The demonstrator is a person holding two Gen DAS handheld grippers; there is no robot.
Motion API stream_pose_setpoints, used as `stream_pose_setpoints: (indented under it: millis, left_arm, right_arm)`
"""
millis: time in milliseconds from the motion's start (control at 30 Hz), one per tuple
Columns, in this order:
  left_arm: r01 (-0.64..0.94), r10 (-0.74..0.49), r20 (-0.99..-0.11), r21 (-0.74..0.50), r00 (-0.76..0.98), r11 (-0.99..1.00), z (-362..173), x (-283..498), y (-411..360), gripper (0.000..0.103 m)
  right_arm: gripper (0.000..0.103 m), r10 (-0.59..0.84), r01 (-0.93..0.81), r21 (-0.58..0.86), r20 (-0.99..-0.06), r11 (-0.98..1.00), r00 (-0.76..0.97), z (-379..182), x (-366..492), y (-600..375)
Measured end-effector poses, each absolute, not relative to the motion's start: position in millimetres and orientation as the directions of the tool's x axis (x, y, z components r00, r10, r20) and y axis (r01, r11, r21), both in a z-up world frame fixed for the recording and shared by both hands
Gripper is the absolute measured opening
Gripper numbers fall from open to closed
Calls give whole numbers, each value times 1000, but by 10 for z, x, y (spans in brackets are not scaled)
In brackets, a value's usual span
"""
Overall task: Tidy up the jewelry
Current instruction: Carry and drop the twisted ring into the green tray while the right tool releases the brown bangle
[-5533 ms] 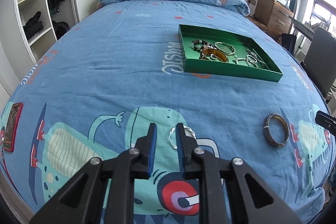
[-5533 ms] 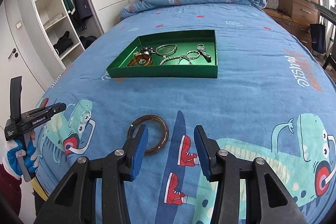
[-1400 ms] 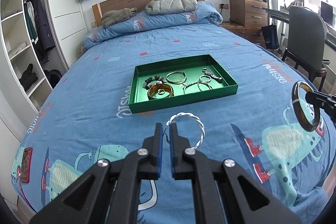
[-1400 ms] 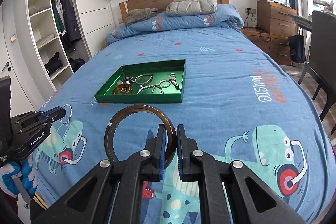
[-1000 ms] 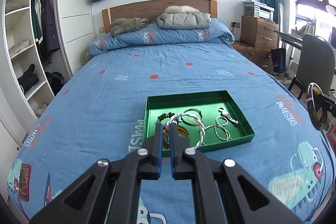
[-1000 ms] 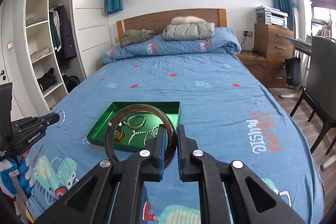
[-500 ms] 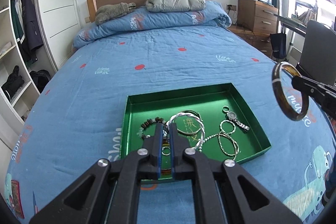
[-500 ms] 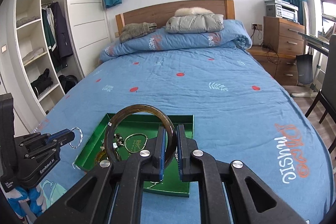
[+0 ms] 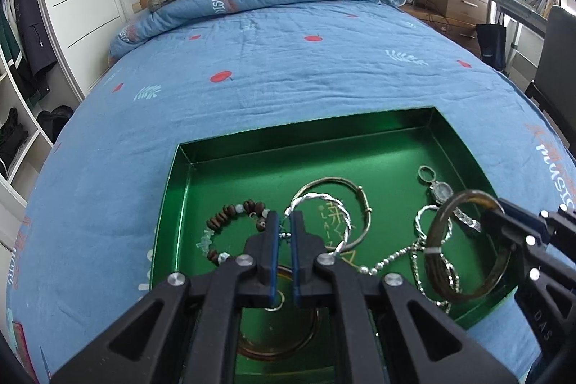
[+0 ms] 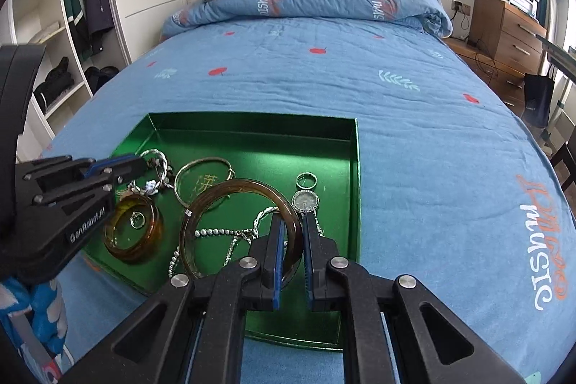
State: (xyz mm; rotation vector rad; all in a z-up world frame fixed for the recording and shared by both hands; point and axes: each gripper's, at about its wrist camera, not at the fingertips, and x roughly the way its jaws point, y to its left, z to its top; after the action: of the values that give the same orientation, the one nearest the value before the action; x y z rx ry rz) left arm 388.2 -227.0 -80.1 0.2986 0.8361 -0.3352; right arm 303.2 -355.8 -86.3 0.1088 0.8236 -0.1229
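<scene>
A: State the left claw (image 9: 283,229) condition.

B: Clenched on the twisted silver bangle (image 9: 325,222). The jaws pinch the ring at its left rim; the ring extends ahead and to the right of the tips, its plane tilted, over the green tray (image 9: 360,135).

A: Right claw (image 10: 290,229)?

B: Clenched on the dark brown bangle (image 10: 230,200). The jaws grip its right-hand band; the ring stands nearly upright and extends to the left of the tips, its opening facing the camera. Smooth band, mottled brown, with a small white tag on the left rim. It hangs above the tray floor.

A: Items directly under and ahead of the left claw?

B: Below the jaws, an amber bangle (image 10: 133,225) lies flat with a small ring (image 10: 137,220) inside it. Just left of the tips is a beaded bracelet (image 9: 230,225), dark beads mixed with pale ones. Ahead of the tips a thin plain bangle (image 9: 333,207) lies flat over gold characters printed on the tray floor.

A: Ahead of the right claw?

B: A silver bead chain (image 10: 212,233) lies under the brown bangle. Just beyond the tips are a round-faced watch (image 10: 305,202) and, beyond that, a keyring-like loop (image 10: 306,181).

A: Beyond the tray?

B: The tray rests on a blue bed (image 10: 414,132); a folded duvet (image 10: 306,6) lies at the headboard end.
</scene>
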Motion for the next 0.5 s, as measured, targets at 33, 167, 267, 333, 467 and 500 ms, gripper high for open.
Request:
stream_pose_setpoints:
  millis: [33,167,267,333,467,500]
  left_arm:
    - [402,-167,-768,127,618,907,-841,3924,-2292,5]
    - [408,-151,-792,133,592,903,-1038,4020,-2381,5]
    - [406,-142,-806,129,574,905,-1160,4051,-2413,6]
    - [404,-140,-804,132,578,905,-1191,4066,-2423,6]
    - [410,-140,-801,140,581,901,-1188,4072,-2450,6]
    - [409,-142,-801,137,581,902,-1188,4077,-2447,6]
  right_arm:
    - [10,-69,150,42,-746,988,663,-907,3067,-3555]
    - [10,-77,146,18,-779,989,623,-1046,3176,-3555]
    - [9,-77,133,6,-792,991,606,-1125,3203,-3533]
    - [9,-75,129,3,-798,992,598,-1163,3211,-3530]
    - [9,-70,124,4,-807,992,586,-1221,3230,-3543]
    - [9,-70,122,2,-806,993,588,-1222,3234,-3545]
